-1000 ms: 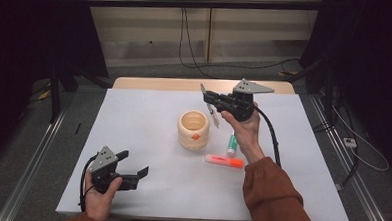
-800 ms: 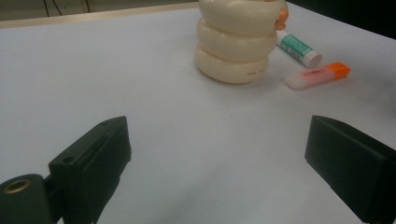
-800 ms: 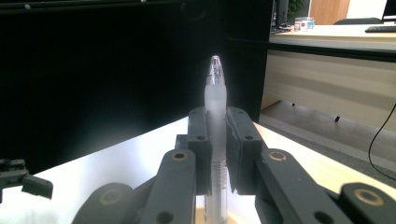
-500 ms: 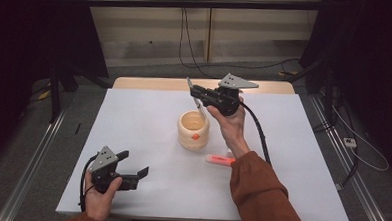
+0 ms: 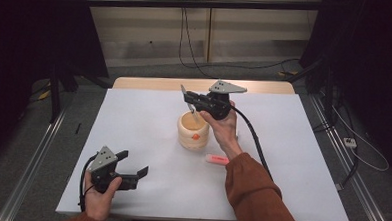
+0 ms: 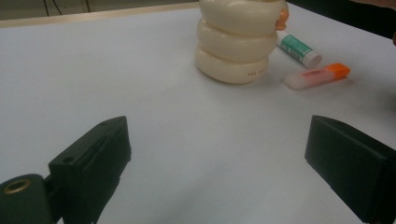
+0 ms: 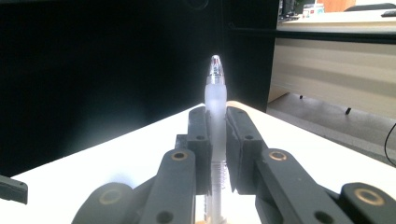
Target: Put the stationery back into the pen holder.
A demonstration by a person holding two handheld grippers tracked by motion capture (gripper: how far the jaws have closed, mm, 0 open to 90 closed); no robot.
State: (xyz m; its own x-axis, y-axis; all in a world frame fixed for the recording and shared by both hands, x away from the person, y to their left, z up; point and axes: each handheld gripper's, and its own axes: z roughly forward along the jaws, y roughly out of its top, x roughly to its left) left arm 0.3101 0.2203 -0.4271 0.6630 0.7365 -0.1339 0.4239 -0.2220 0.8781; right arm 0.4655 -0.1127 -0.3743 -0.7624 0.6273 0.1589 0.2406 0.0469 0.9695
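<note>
Gripping a translucent pen [image 7: 216, 105] tightly between their pads, the right tongs [image 5: 190, 101] were held just above the mouth of the cream ribbed holder [image 5: 193, 131], which was stood near the middle of the white bench [image 5: 133, 118]. Judged from this, the pen had been picked up and brought over the holder but not yet dropped in; lowering and release were left to be done. An orange-capped marker [image 5: 216, 159] and a green-and-white tube [image 6: 300, 50] were left lying on the bench just beside the holder, on its right, so further loading was probably outstanding. The right hand [image 5: 224, 127] was raised beside the holder, its forearm stretched across the bench towards it. The left tongs [image 5: 131, 173] were kept wide open and empty, rested low, well apart from the holder towards the near left.
</note>
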